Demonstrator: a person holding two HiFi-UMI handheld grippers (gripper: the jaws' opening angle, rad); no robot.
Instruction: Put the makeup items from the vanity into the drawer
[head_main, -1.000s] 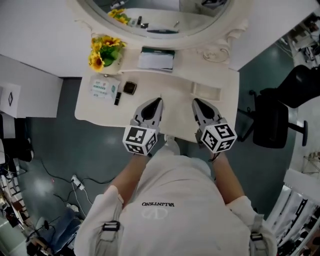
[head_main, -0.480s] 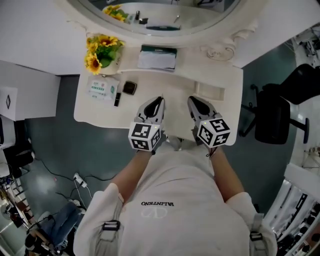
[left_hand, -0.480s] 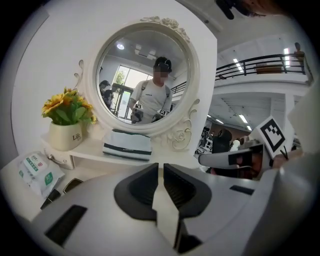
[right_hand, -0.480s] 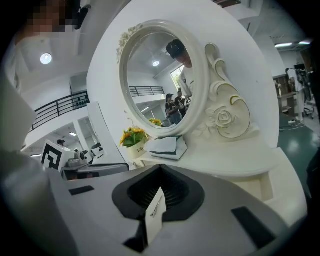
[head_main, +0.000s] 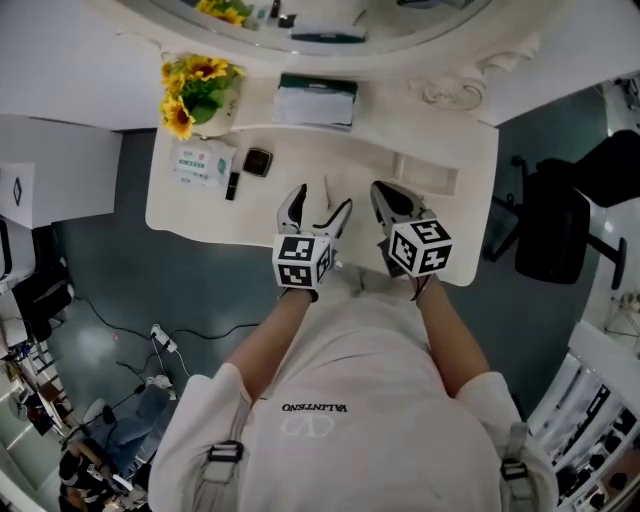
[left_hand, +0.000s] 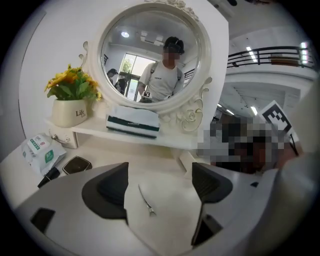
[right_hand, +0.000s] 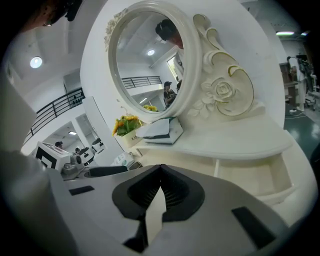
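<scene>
My left gripper (head_main: 321, 200) (left_hand: 160, 183) hovers over the front middle of the white vanity top (head_main: 200, 215). Its jaws have just been opening and stand wide. A thin metal pin (left_hand: 146, 201) lies on the tabletop in the gap, untouched by the pads. Left of it lie a black compact (head_main: 258, 162) (left_hand: 76, 165), a black tube (head_main: 232, 186) (left_hand: 48, 174) and a white-green packet (head_main: 200, 162) (left_hand: 41, 150). My right gripper (head_main: 380, 192) (right_hand: 161, 174) is shut and holds nothing, just right of the left one.
A shallow open compartment (head_main: 430, 178) (right_hand: 257, 175) sits in the vanity top ahead of the right gripper. On the raised shelf stand a sunflower pot (head_main: 200, 92) (left_hand: 70, 112) and a white box (head_main: 316, 102) (left_hand: 132, 122), under the round mirror (left_hand: 150, 55). A black chair (head_main: 545, 225) stands to the right.
Both grippers have sunk toward the vanity top. The left gripper's jaws, shut before, now stand wide apart. The right gripper stays shut.
</scene>
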